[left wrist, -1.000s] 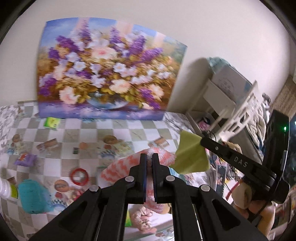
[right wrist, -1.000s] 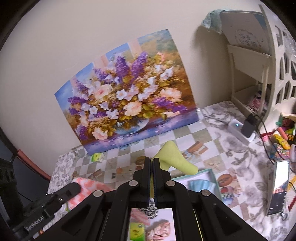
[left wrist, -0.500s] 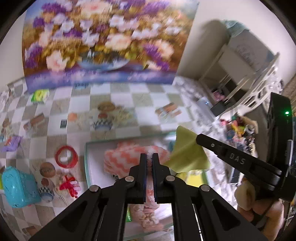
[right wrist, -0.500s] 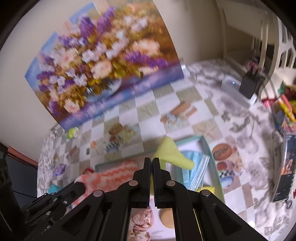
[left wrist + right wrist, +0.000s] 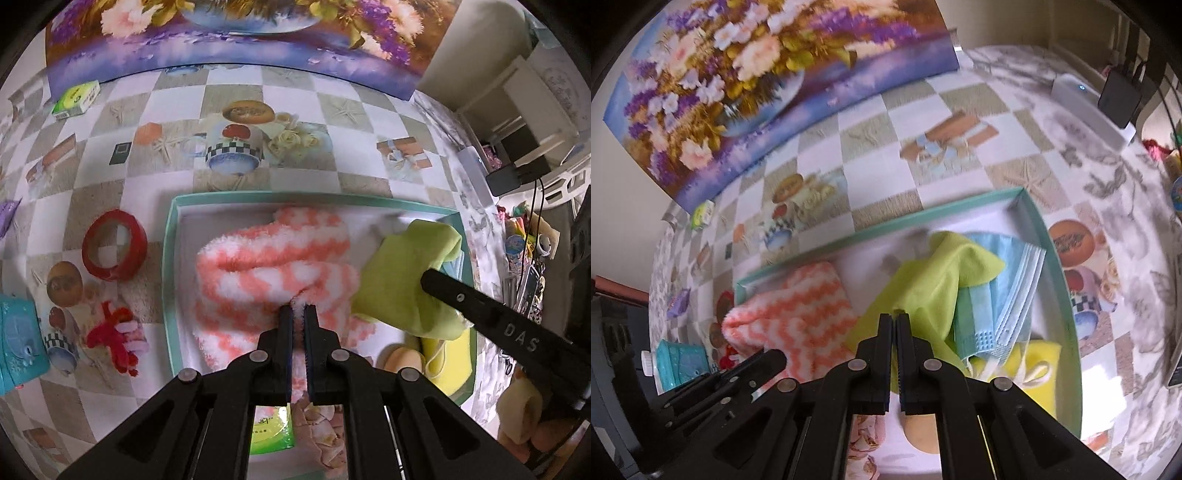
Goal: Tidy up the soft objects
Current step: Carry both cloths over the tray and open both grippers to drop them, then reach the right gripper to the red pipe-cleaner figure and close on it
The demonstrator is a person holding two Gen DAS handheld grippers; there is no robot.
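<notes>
Pinching a fold of the fluffy pink-and-white sock (image 5: 273, 258), the left tongs (image 5: 298, 310) are clenched on it over the teal box (image 5: 168, 258) on the bench (image 5: 295, 122), while the right tongs (image 5: 895, 318) are clenched on the green cloth (image 5: 923, 288), which drapes in the box beside the sock and over a blue mask (image 5: 1008, 280). Both pieces look light, limp and compressible, so they'll likely sag and bunch rather than slip; best grip is a thick fold or edge, not one thin layer. Red tape roll (image 5: 114, 249) sits outside the box.
</notes>
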